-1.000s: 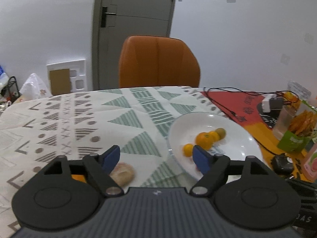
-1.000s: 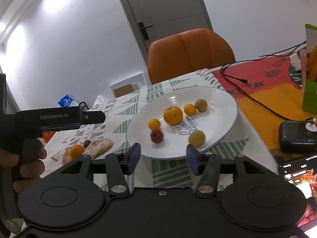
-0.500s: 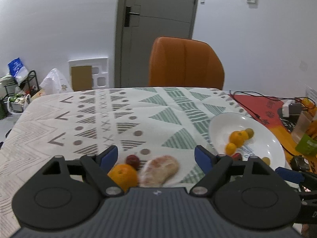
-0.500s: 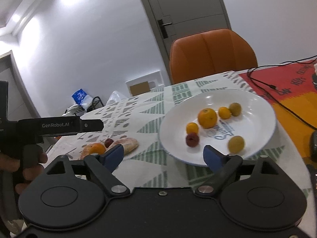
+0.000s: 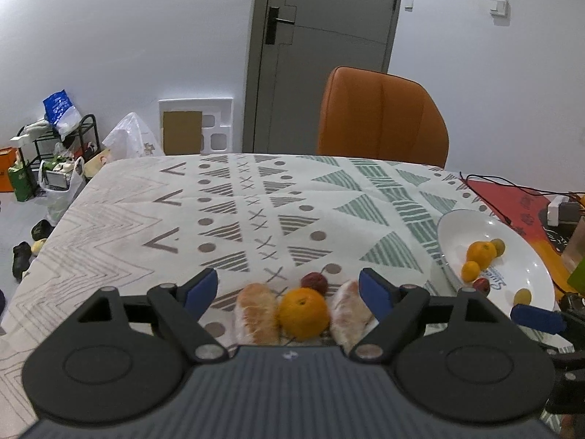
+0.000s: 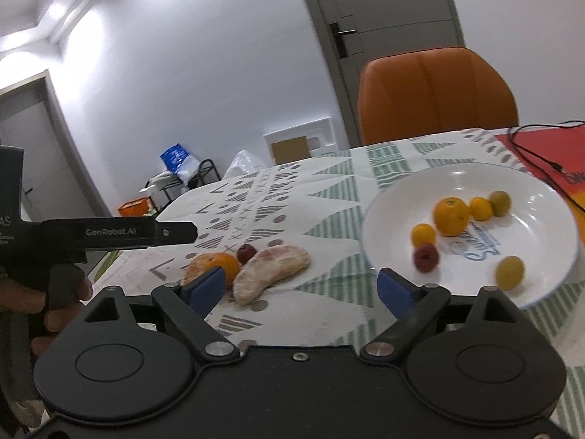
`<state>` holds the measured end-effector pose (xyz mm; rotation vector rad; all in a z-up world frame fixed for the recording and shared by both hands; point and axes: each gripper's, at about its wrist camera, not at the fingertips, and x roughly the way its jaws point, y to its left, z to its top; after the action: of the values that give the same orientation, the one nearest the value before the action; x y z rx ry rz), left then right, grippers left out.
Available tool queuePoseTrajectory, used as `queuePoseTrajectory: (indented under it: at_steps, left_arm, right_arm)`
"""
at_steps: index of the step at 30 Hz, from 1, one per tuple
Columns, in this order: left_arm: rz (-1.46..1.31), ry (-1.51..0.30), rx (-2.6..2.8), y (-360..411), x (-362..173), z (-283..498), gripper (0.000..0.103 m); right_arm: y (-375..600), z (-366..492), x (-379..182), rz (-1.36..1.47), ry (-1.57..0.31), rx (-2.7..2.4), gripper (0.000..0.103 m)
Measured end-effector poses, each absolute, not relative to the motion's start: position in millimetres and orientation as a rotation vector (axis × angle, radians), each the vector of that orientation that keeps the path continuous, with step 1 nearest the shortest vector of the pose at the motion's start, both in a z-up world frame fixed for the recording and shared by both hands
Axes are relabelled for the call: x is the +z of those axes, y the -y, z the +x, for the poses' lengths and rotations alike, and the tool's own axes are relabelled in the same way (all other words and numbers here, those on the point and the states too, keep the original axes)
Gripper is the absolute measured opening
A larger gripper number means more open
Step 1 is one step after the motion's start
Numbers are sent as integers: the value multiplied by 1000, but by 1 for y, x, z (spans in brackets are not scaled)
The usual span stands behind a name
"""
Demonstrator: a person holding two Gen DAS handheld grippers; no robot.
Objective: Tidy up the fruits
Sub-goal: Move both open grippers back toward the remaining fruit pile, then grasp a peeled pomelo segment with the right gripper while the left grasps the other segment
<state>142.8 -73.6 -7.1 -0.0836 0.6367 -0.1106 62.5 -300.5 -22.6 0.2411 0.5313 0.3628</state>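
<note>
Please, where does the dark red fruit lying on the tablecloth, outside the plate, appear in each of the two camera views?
Left wrist view: dark red fruit at lower centre, just behind the orange.
Right wrist view: dark red fruit left of centre, between orange and peeled segment.
Shared landmark: white plate.

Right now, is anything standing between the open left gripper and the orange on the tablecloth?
Nothing visible blocks it. The orange lies between two pomelo segments, directly ahead of the left gripper, with a small red fruit behind it.

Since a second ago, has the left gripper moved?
Yes. The left gripper has swung left: the white plate slid from between its fingers to the view's right edge, and the loose orange now sits between them.
</note>
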Motion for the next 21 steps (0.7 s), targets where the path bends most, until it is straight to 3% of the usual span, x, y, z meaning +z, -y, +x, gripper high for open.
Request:
queuePoseTrajectory:
  at_steps: [14, 21]
  left_arm:
    - [-135, -649, -76, 41, -21, 142, 80]
    - [-159, -662, -72, 30, -28, 142, 73]
  right_arm:
    - [266, 78, -24, 203, -564, 421, 90]
    - [253, 85, -26, 187, -580, 438, 89]
